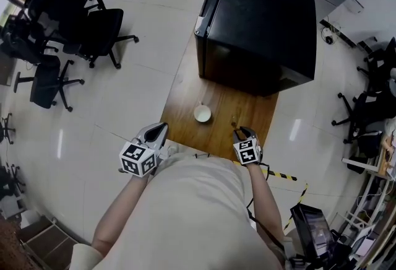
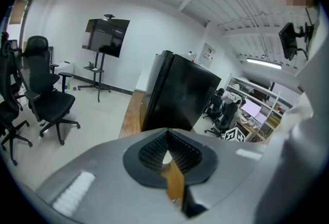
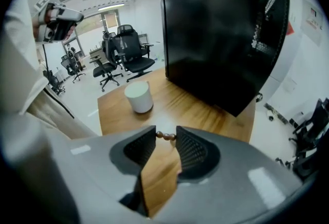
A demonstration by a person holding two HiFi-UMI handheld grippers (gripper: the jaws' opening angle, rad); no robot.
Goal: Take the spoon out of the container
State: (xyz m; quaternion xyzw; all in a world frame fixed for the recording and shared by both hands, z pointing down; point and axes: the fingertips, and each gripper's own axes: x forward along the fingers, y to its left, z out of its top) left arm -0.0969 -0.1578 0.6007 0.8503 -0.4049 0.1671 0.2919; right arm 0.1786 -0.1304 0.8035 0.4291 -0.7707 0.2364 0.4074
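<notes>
Head view, looking steeply down on a person standing at the near end of a wooden table (image 1: 185,83), a gripper in each hand. The right gripper (image 1: 239,133) hangs over the near right part of the table. In the right gripper view the right gripper (image 3: 165,137) has its jaws drawn in on a short brown beaded piece, taken to be the handle of the spoon (image 3: 165,136), which spans the gap between the two jaw tips. The rest of the spoon cannot be made out. The spoon is out of the container, a white cup (image 1: 202,114) standing upright on the table, left of and beyond the right gripper and apart from it (image 3: 139,96). The left gripper (image 1: 159,130) is at the near left corner of the table, level with the table edge. In the left gripper view its jaws (image 2: 166,134) meet at the tips with nothing between them, and only a thin slit shows behind. A large black cabinet (image 1: 260,21) takes up the far end of the table (image 3: 221,28). Black office chairs (image 1: 93,27) stand on the pale floor to the left.
</notes>
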